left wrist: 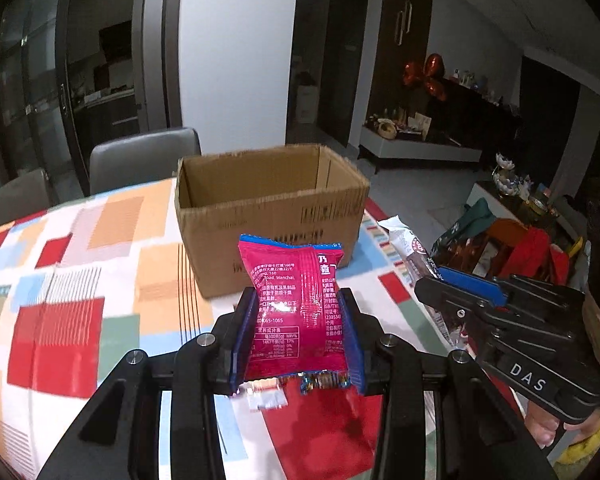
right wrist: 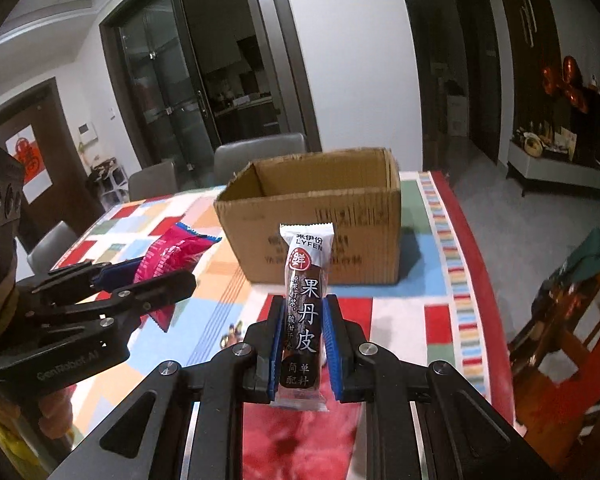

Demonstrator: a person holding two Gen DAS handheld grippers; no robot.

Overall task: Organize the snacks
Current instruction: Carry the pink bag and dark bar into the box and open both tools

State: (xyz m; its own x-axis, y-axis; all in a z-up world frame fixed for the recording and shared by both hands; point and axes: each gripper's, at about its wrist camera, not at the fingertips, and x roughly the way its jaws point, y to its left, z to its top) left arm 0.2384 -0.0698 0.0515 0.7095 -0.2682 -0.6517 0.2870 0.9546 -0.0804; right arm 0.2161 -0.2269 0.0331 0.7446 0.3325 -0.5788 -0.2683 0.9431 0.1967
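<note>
left gripper (left wrist: 298,312): angled down toward the table, clamped on the pink pack (left wrist: 292,304); blue pads press both side edges, pack stands upright between them, clear of the table
right gripper (right wrist: 303,322): also angled down, jaws squeezed tight on the bar (right wrist: 306,312); bar upright, top half sticking out above the fingertips
relative pose: grippers side by side, each visible in the other's view; left one sits to the left of the right one, both face the box
box (left wrist: 270,216): plain corrugated cardboard, open top, flaps cut off with rough edges, dark print on the front wall; stands on the table beyond both grippers; inside floor not visible
pink pack: glossy magenta film pillow bag, blue crimped seals top and bottom, white print, slightly puffy and creased
bar: slim long wrapper, white top with serrated seal, dark body with large white characters, clear film bottom end
table (left wrist: 60,280): covered by a smooth cloth with red, orange, blue, green blocks and striped patches
chairs (left wrist: 144,160): grey padded backs behind the table
fingers: black rigid links, metal pivots, ribbed blue pads
</note>
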